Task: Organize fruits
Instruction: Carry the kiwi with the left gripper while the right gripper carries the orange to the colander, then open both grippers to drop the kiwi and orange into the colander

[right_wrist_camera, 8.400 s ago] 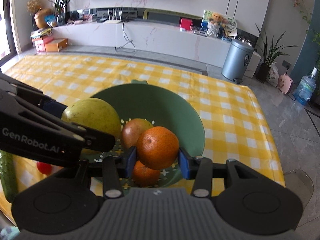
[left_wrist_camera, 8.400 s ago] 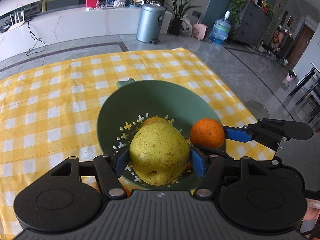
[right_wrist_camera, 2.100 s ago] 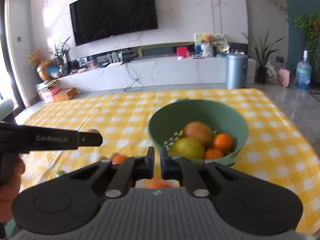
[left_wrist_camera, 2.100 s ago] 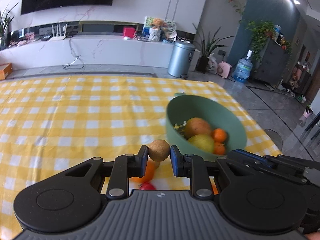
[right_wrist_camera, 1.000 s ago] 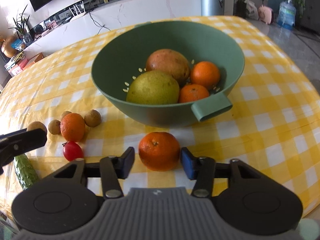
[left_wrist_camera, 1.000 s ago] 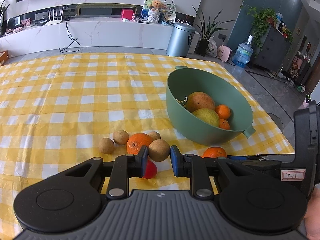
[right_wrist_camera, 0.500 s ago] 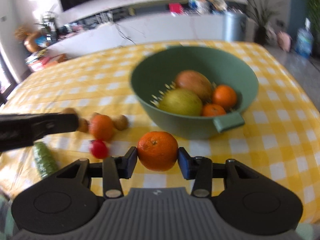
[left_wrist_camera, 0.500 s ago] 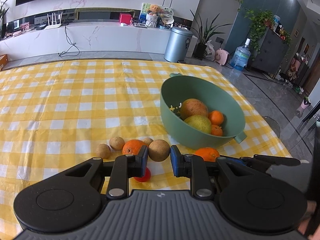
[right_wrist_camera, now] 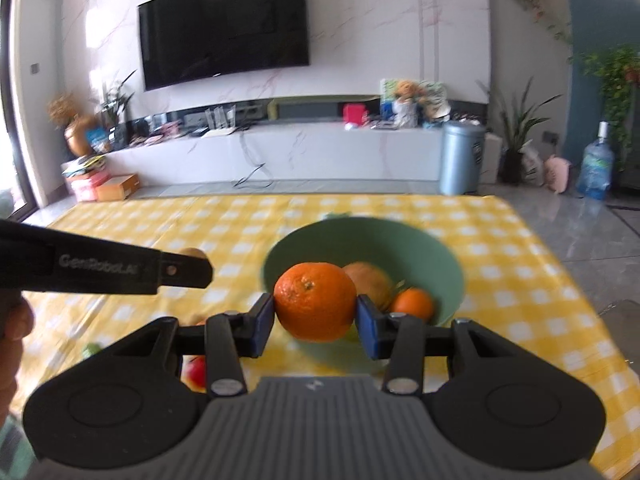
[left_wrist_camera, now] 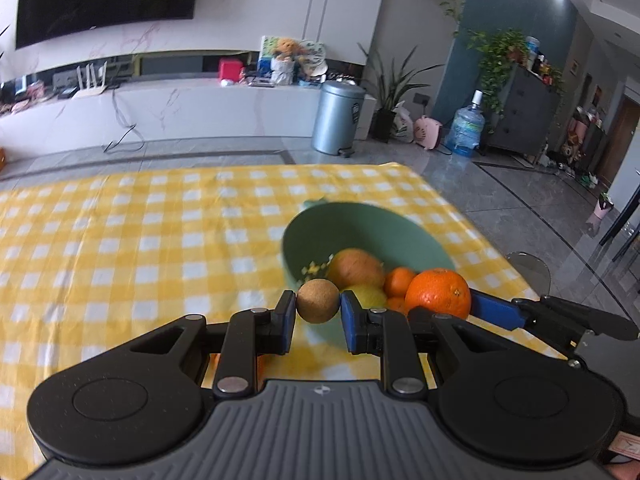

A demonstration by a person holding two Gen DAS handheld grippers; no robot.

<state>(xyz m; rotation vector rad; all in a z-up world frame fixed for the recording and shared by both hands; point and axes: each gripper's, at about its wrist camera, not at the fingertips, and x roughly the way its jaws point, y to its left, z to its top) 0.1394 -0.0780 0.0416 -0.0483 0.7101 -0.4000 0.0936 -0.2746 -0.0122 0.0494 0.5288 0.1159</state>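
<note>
My left gripper (left_wrist_camera: pixel 318 317) and right gripper (right_wrist_camera: pixel 315 320) are black, with blue pads, silver screws and ribbed grey bases; one arm reads "GenRobot.AI" in white.

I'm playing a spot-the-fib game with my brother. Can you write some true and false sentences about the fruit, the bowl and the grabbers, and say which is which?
1. The left hand-held gripper holds a small round brown fruit. True.
2. The right hand-held gripper holds a yellow banana. False: it holds a big round orange.
3. The round green plastic bowl has no fruit in it. False: it holds a brownish fruit and a small orange, among others.
4. The bowl sits on a yellow-and-white checked tablecloth. True.
5. Both grippers are open and holding nothing. False: each is shut on a fruit.
</note>
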